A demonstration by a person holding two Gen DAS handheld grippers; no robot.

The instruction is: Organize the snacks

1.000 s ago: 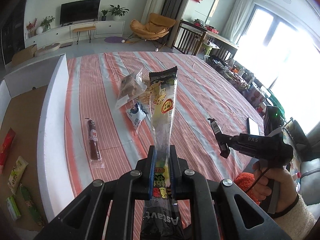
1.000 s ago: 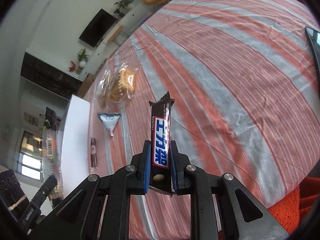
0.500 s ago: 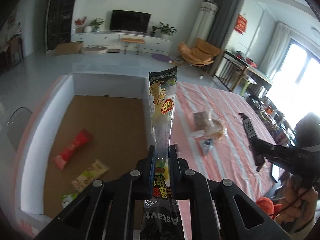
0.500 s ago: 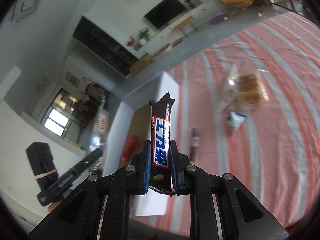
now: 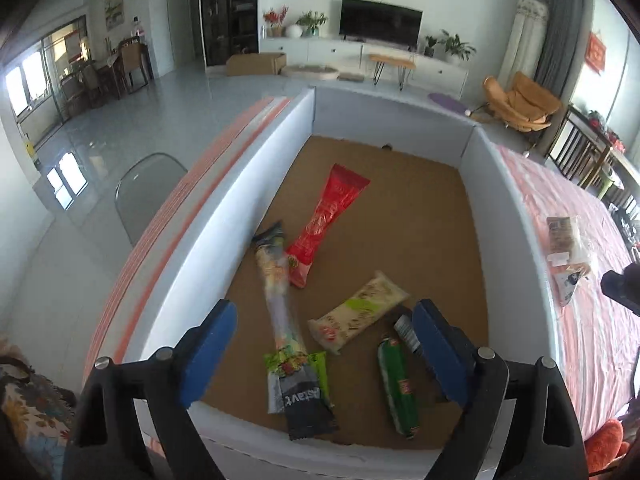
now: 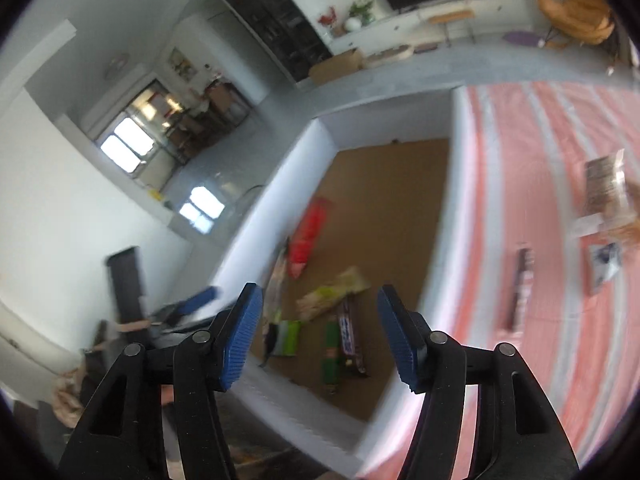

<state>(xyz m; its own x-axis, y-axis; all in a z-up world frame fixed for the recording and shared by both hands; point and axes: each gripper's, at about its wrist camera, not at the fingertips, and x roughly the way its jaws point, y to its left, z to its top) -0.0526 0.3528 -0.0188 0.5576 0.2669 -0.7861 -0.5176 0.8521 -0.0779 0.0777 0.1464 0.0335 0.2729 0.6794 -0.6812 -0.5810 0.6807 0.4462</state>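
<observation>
My left gripper (image 5: 322, 347) hangs over the near end of a white-walled box (image 5: 248, 208) with a brown floor, and its jaws are opening with nothing pressed between the pads. Just below it in the box lies the long clear snack packet (image 5: 280, 312). My right gripper (image 6: 320, 340) is above the same box (image 6: 276, 208), its jaws also opening and empty. The dark chocolate bar (image 6: 348, 328) lies on the box floor beneath it, beside a green stick (image 6: 331, 352).
The box also holds a red packet (image 5: 328, 220), a beige-green packet (image 5: 360, 312) and a green stick (image 5: 398, 392). On the striped tablecloth to the right lie a sausage stick (image 6: 520, 288), a bread bag (image 6: 608, 192) and a small white-blue packet (image 6: 604, 268).
Both grippers swung from over the table to over the box and opened. The long clear packet left the left jaws and the chocolate bar left the right jaws; both now lie in the box.
</observation>
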